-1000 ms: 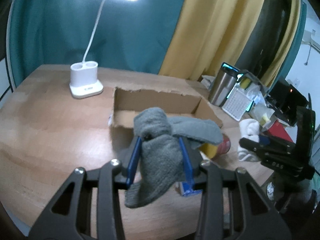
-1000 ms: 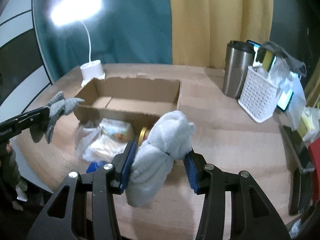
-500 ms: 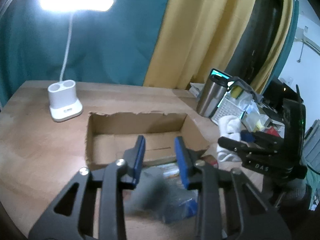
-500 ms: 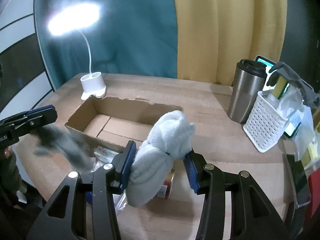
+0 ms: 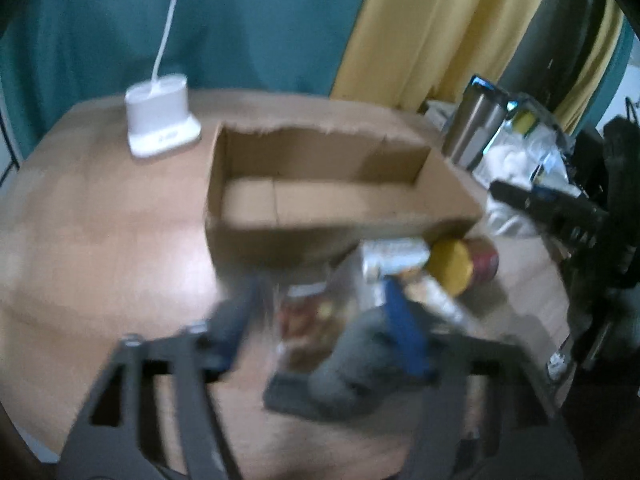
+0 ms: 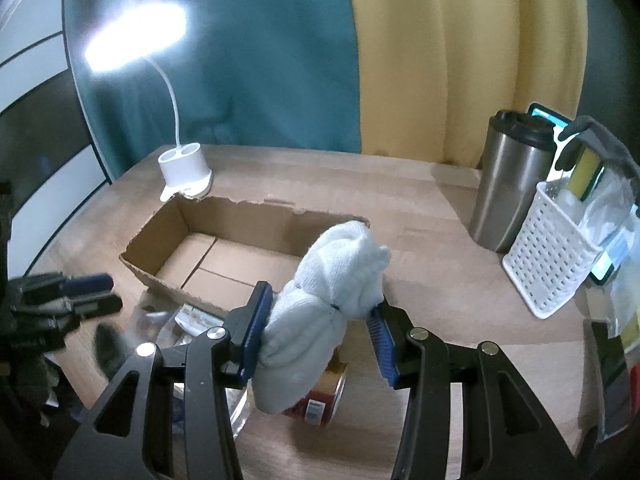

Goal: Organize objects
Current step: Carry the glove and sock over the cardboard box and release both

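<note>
From our left wrist, blurred, our left gripper (image 5: 320, 320) has its fingers spread; the grey sock (image 5: 352, 372) lies on the surface (image 5: 100, 248) before the cardboard box (image 5: 320, 200). From our right wrist, our right gripper (image 6: 320, 332) pinches the white sock (image 6: 332, 300) above a can (image 6: 320, 400).

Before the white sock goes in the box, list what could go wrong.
1. The white sock hangs low over the can lying on its side; brushing it may roll it across the table.
2. The left tongs are open, the grey sock loose beside the snack packets, outside the cardboard box.
</note>
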`<action>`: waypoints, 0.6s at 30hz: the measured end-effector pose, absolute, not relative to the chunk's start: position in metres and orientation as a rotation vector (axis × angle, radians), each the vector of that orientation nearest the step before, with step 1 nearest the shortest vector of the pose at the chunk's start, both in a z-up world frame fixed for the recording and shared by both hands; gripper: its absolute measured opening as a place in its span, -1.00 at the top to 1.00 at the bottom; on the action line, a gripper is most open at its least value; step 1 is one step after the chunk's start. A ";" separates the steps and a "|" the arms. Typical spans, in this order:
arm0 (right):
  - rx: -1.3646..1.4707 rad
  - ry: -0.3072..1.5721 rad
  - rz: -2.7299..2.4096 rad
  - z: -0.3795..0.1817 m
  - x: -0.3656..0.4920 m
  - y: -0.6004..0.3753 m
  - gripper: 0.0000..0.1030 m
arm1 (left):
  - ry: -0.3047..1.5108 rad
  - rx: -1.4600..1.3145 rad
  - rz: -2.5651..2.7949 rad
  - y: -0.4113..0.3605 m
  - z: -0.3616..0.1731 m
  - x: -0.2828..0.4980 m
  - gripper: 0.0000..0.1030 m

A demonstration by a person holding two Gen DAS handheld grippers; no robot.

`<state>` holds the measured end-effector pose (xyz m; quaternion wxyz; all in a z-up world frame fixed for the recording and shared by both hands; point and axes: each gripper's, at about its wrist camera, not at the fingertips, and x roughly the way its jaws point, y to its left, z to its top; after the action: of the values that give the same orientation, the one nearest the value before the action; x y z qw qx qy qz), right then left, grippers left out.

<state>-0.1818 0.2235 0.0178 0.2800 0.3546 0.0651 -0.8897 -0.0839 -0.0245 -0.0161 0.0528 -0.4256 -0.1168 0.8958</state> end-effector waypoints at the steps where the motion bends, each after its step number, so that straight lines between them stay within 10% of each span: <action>1: 0.953 0.173 -2.382 0.017 -0.181 0.224 0.04 | -0.395 -1.296 2.704 -0.026 -0.020 -0.081 -0.45; 18: 0.983 0.171 -2.434 0.017 -0.157 0.239 0.04 | -0.324 -1.149 2.627 -0.009 -0.007 -0.047 -0.52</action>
<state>-0.1573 0.2387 0.0166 0.2530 0.3614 0.0628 -0.8952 -0.0473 -0.0091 -0.0072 0.1277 -0.3948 -0.1115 0.9030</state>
